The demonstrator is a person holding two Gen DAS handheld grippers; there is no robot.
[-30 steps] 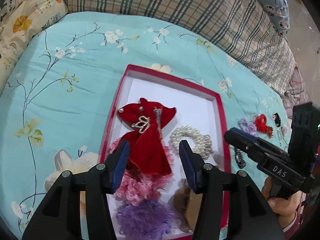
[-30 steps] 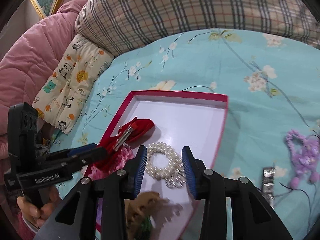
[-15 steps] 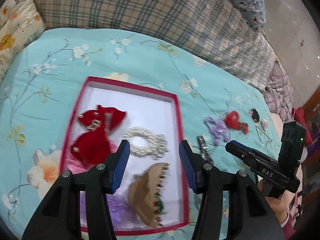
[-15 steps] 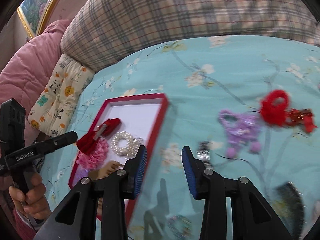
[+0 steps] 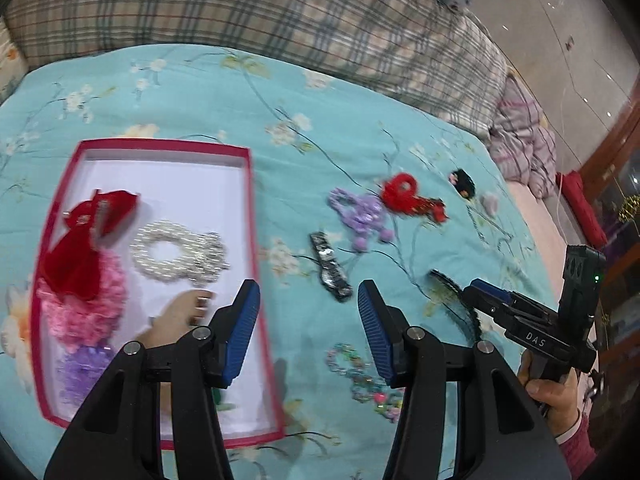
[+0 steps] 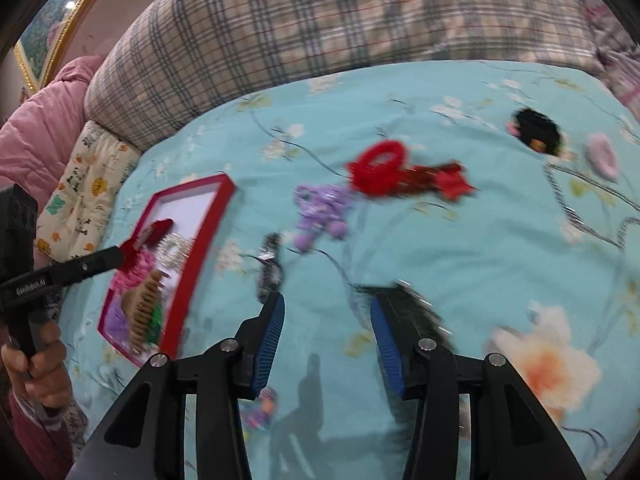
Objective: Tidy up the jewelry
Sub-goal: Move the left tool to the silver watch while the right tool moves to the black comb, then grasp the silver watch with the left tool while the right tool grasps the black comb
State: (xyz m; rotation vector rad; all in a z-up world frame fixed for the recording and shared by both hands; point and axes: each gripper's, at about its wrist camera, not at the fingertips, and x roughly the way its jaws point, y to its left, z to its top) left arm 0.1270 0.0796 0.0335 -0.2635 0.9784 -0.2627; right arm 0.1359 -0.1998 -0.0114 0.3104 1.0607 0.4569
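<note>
A red-rimmed white box [image 5: 250,200] on the bedspread holds a red bow [image 5: 84,236], a pearl bracelet [image 5: 176,248], a pink scrunchie [image 5: 88,308] and a tan claw clip [image 5: 176,316]. My left gripper [image 5: 306,300] hangs open and empty over the box's right rim. To the right lie a black glitter barrette [image 6: 270,268], a purple hair tie [image 6: 320,212], a red scrunchie [image 6: 384,168] and a black comb clip [image 6: 416,312]. My right gripper [image 6: 327,308] hovers between barrette and comb clip, its jaws opening with nothing between them.
A colourful bead bracelet [image 5: 360,376] lies near the front edge, and a black flower clip [image 6: 536,132] and a thin chain [image 6: 576,208] lie farther right. Plaid pillows [image 5: 280,12] line the back of the bed. A pink quilt [image 6: 36,120] sits at the far left.
Both grippers have swung right, away from over the box toward the loose pieces on the bedspread. The right jaws stand a little wider than before.
</note>
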